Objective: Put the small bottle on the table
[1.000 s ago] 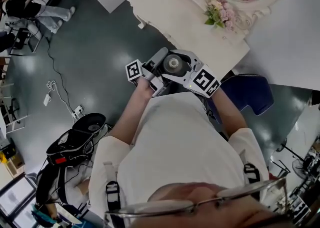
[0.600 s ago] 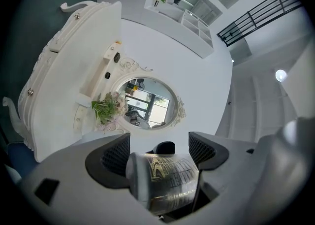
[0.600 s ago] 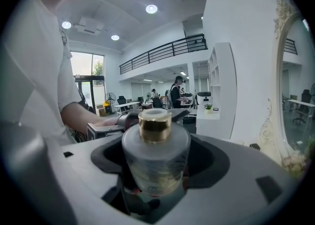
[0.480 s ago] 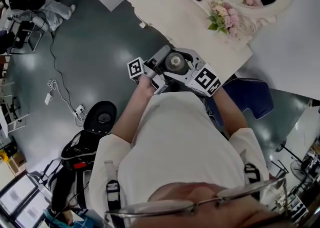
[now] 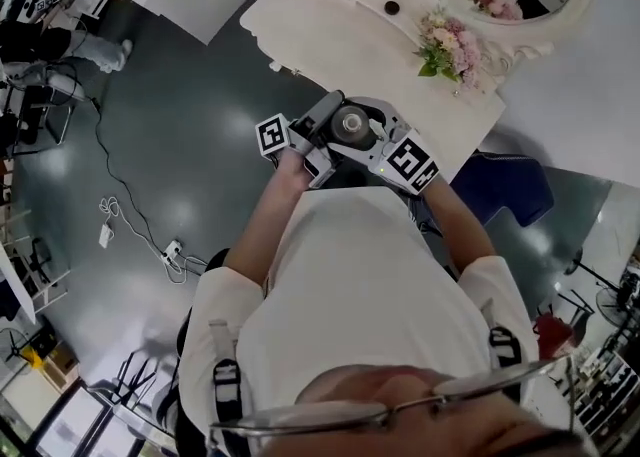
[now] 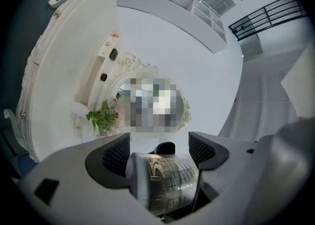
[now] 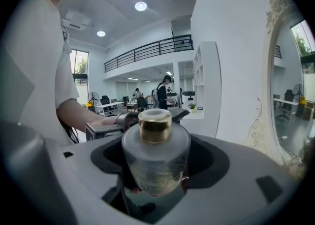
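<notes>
Left tongs (image 6: 160, 146) were closed down on the small bottle (image 6: 165, 184), which lay crosswise and filled the gap between them. Right tongs (image 7: 157, 143) had hold of the same bottle too, clamped round its body with the gold cap poking past the tips. The white counter (image 5: 300, 15) sat ahead of both tongs, bottle not on it.

Gold-capped small bottle (image 7: 155, 162) in right gripper (image 7: 160, 138)

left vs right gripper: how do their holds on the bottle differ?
The left gripper sees the small bottle side-on, gold print showing; the right gripper sees it cap-first. Left looks toward the white table; right looks past the person's arm. Both jaws grip the same bottle.
</notes>
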